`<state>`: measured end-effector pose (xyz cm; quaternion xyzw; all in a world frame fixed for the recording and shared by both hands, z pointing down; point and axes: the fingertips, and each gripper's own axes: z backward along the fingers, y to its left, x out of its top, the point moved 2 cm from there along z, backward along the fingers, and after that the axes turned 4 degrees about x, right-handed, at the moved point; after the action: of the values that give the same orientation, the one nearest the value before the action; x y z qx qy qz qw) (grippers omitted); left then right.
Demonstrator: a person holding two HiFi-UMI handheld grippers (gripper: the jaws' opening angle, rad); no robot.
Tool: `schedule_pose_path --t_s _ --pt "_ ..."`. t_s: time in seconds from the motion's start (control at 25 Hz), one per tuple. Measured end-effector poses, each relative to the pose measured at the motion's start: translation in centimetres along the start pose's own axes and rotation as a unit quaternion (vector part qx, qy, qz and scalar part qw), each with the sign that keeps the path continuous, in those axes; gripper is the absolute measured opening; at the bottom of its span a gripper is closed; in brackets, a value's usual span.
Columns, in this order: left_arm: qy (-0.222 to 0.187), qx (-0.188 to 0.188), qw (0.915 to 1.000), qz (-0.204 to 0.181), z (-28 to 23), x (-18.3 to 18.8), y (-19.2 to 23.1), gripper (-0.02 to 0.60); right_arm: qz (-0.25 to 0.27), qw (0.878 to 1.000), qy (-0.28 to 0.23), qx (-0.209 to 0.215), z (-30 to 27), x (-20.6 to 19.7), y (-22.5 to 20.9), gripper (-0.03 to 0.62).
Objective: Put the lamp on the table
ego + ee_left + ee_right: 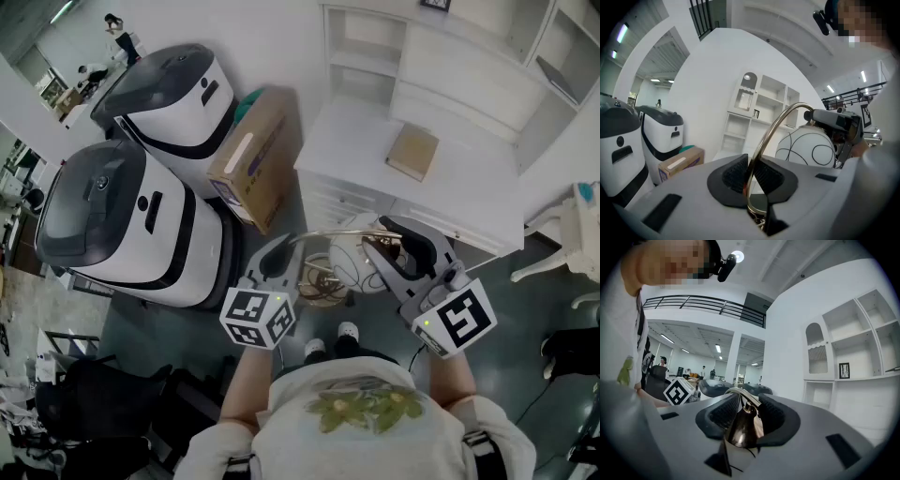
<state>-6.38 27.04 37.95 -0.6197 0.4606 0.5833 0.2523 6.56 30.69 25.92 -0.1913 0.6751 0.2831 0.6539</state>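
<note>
Though short of table (pixel 361 141), lamp (pixel 349 265) aloft

Both bare forearms reach forward from the torso, the left forearm (pixel 242 384) and the right forearm (pixel 452 370) roughly side by side. The left gripper (pixel 272 255) has its dark ribbed fingers (pixel 732 174) pressed nearly together on the thin arched stem of the white-globed brass lamp (pixel 808 146). The right gripper (pixel 392 236) is held near it, with its fingers (pixel 718 416) set wider and clamped on that lamp's brass bell-shaped cap.
</note>
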Motion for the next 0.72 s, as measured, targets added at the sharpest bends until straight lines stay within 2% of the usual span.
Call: schedule_pose_path --t_s 0.16,0.48,0.72 --pt "0.000 0.003 1.0000 0.003 -0.8 0.0 -0.2 0.055 0.011 1.000 0.016 0.008 0.2 -0.8 -0.9 0.151" --pt "0.008 0.005 0.9999 -0.006 -4.6 0.4 -1.0 0.055 -0.006 1.000 0.011 0.008 0.4 -1.8 -4.9 0.149" --pt "0.005 0.012 0.9999 -0.010 -7.6 1.3 -1.9 0.054 0.002 1.000 0.005 0.019 0.4 -1.6 -8.3 0.149"
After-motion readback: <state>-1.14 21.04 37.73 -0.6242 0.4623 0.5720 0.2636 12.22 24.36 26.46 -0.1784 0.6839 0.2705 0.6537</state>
